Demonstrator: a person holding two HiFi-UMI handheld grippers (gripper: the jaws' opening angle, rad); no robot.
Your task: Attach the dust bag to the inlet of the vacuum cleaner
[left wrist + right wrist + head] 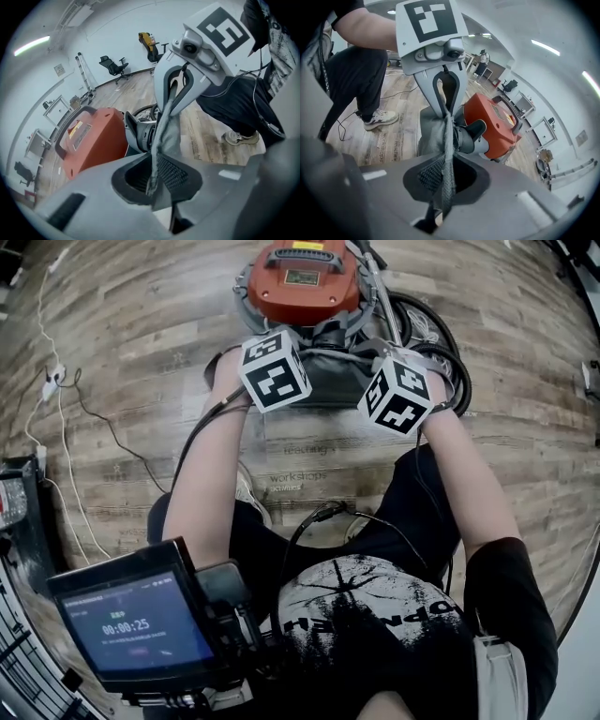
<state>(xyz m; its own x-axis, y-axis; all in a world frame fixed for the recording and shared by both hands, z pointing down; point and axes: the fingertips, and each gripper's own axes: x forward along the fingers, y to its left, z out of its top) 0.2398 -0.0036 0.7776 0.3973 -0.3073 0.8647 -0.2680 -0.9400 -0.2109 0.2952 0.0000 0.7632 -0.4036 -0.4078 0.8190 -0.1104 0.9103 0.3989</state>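
Observation:
An orange vacuum cleaner (302, 277) stands on the wood floor at the top of the head view. Its dark grey inlet (471, 133) points toward me. The grey fabric dust bag (333, 371) hangs stretched between both grippers just in front of that inlet. My left gripper (157, 176) is shut on one edge of the bag (164, 140). Pinching the opposite edge (446, 140), my right gripper (443, 180) is shut too. In the head view the marker cubes (275, 369) (405, 393) hide the jaws. Whether the bag touches the inlet I cannot tell.
A coiled black hose (427, 329) lies right of the vacuum. White cables (56, 427) trail along the floor at the left. A device with a lit screen (141, 624) sits at the lower left. The person's shoe (241, 137) rests on the floor nearby.

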